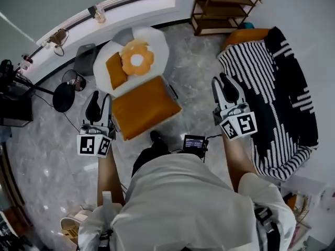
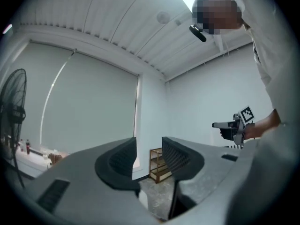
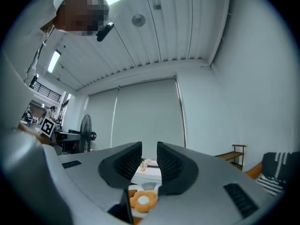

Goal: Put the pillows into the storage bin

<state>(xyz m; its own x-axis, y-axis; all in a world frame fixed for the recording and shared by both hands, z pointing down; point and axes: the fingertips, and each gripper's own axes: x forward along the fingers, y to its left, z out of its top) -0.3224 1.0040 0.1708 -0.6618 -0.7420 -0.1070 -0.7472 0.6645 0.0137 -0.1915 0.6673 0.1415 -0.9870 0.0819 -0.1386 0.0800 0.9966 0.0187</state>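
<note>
The pillows are gathered at the white storage bin (image 1: pixel 157 41), which stands on the grey marble floor in front of the person. A flower pillow (image 1: pixel 137 58), orange with a white centre, lies on top inside the bin, and a small orange pillow (image 1: pixel 116 70) is beside it, touching it on the left. A large orange pillow (image 1: pixel 144 107) lies flat at the near side of the bin. Its far edge reaches the rim, but I cannot tell if it rests on the bin or on something just in front of it. In my judgement this one is not fully inside, maybe because the bin is already quite full, so it possibly needs a push or a new grasp. The left gripper (image 1: pixel 99 104) hangs to the left of the large pillow and the right gripper (image 1: pixel 223 85) well apart on the right, both raised and pointing about level over the room, not down to the pillows. The left claw has its jaws apart with nothing between them. The right claw has a narrower gap, also with nothing in it; the flower pillow is seen only far below it. To the right stands a sofa (image 1: pixel 282 98) with a black and white striped cover, and behind it a wooden shelf (image 1: pixel 222 9) at the wall.
</note>
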